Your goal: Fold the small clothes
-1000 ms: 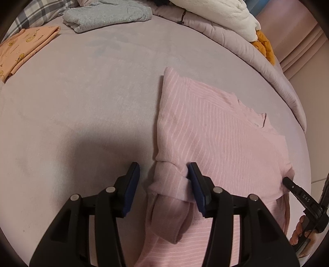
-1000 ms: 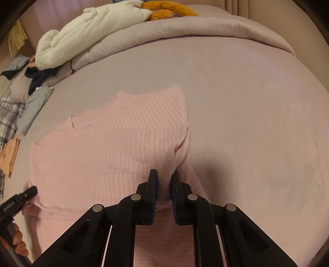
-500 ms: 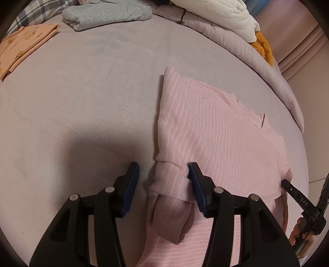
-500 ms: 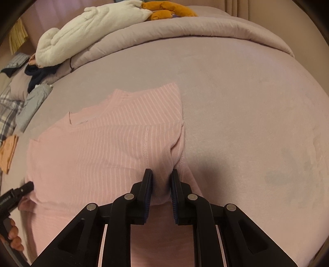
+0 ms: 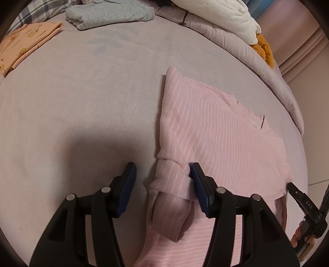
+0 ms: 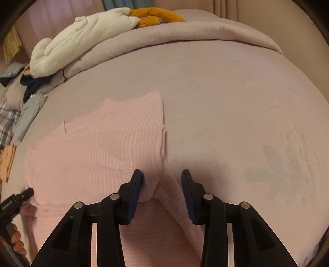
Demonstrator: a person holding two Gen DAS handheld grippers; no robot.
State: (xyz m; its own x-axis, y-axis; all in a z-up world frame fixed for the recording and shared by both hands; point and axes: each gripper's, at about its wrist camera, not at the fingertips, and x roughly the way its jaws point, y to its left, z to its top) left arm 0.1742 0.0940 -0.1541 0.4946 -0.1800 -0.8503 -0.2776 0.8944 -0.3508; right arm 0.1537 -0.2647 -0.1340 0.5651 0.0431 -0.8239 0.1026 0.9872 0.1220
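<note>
A pink striped knit top (image 5: 222, 139) lies flat on the mauve bed sheet (image 5: 82, 115), its sleeves folded in over the body. My left gripper (image 5: 163, 174) is open, its jaws standing either side of the bunched left sleeve fold without clamping it. In the right wrist view the same top (image 6: 98, 152) lies spread out; my right gripper (image 6: 161, 180) is open, jaws apart around the folded right edge of the cloth. Each gripper's tip shows at the edge of the other's view.
A folded grey garment (image 5: 109, 12) and an orange printed garment (image 5: 24, 41) lie at the far left. A rolled mauve duvet (image 6: 164, 35) with a white fleece (image 6: 82, 41) and an orange item (image 6: 152, 16) runs along the back.
My right gripper was shut on the top's right edge and has now opened, letting the cloth go. My left gripper stayed open and hardly moved.
</note>
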